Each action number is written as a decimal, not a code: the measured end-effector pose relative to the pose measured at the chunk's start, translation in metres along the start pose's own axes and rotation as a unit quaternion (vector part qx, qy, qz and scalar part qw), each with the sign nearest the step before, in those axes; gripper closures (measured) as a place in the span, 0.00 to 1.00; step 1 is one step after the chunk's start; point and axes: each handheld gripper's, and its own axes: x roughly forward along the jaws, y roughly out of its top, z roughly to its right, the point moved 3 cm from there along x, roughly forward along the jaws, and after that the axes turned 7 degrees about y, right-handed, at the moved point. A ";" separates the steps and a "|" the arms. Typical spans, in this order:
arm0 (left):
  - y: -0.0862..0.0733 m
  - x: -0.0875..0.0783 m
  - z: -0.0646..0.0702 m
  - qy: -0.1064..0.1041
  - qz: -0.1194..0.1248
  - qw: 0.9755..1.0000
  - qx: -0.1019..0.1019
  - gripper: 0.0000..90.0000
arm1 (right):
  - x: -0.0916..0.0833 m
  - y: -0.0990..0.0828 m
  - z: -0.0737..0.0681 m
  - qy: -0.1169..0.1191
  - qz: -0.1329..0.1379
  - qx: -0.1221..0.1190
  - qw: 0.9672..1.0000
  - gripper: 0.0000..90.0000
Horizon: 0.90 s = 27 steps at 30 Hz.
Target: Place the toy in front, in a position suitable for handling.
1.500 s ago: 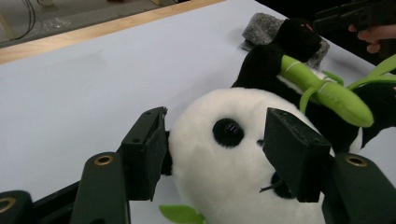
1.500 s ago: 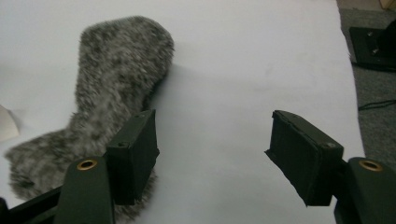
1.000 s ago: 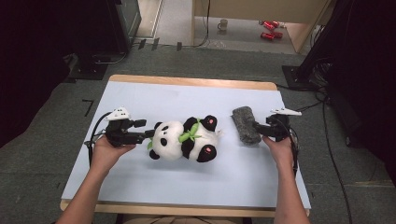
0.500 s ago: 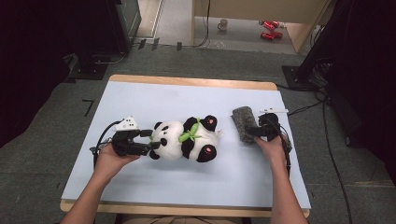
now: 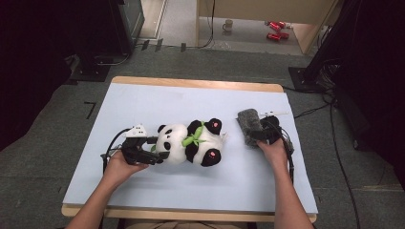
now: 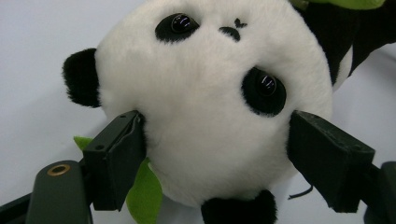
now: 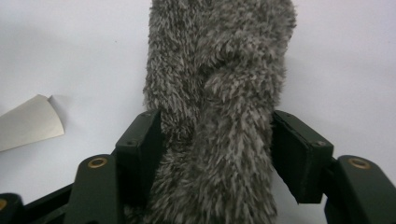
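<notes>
Pale blue bench (image 5: 143, 102) — toy panda (image 5: 191, 143) lies mid-bench on its side. Left gripper (image 6: 215, 163) has just been opening, jaws spread around panda's head. Right gripper (image 7: 217, 154) clamps the grey fuzzy cloth (image 7: 219, 84), jaws just closing.

black-and-white panda (image 5: 191, 143) with green leaf (image 5: 193, 140); mottled grey fuzzy cloth (image 5: 249, 125).
</notes>
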 end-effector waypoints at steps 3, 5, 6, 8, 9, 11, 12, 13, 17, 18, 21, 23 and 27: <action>0.002 0.002 0.004 0.020 0.001 1.000 0.021 0.21 | 0.002 0.000 0.001 0.010 -0.002 0.010 1.000 0.45; 0.002 0.002 0.004 0.020 0.000 1.000 0.019 0.20 | 0.002 0.000 0.001 0.016 -0.003 0.012 1.000 0.49; 0.002 0.002 0.004 0.018 0.000 1.000 0.016 0.20 | 0.002 0.000 0.000 0.018 -0.004 0.011 1.000 0.51; 0.000 0.003 0.002 0.012 0.001 1.000 0.010 0.20 | 0.002 0.000 0.000 0.019 -0.005 0.007 1.000 0.55; -0.001 0.003 0.002 0.007 0.000 1.000 0.004 0.20 | 0.002 0.000 -0.001 0.021 -0.007 0.009 1.000 0.57; -0.002 0.003 0.001 0.006 0.004 1.000 0.002 0.20 | 0.002 -0.001 -0.002 0.023 -0.009 0.009 1.000 0.62; -0.002 0.003 0.002 0.007 0.006 1.000 0.003 0.20 | 0.002 -0.001 -0.003 0.023 -0.011 0.010 1.000 0.66; -0.003 0.003 0.002 0.009 0.009 1.000 0.004 0.20 | 0.001 -0.001 -0.003 0.022 -0.012 0.011 1.000 0.70; -0.005 0.002 0.004 0.015 0.014 1.000 0.005 0.22 | -0.002 0.002 -0.005 0.016 -0.020 0.015 1.000 0.82; -0.005 0.002 0.004 0.016 0.014 1.000 0.005 0.23 | -0.004 0.003 -0.006 0.015 -0.024 0.022 0.999 0.83; -0.005 0.002 0.004 0.015 0.016 1.000 0.004 0.24 | -0.008 0.007 -0.007 0.015 -0.034 0.037 0.999 0.84; -0.005 0.002 0.004 0.015 0.016 1.000 0.003 0.24 | -0.013 0.011 -0.008 0.020 -0.028 0.045 0.998 0.85; -0.005 0.002 0.003 0.014 0.018 1.000 0.002 0.25 | -0.024 0.017 -0.010 0.034 -0.012 0.059 0.998 0.85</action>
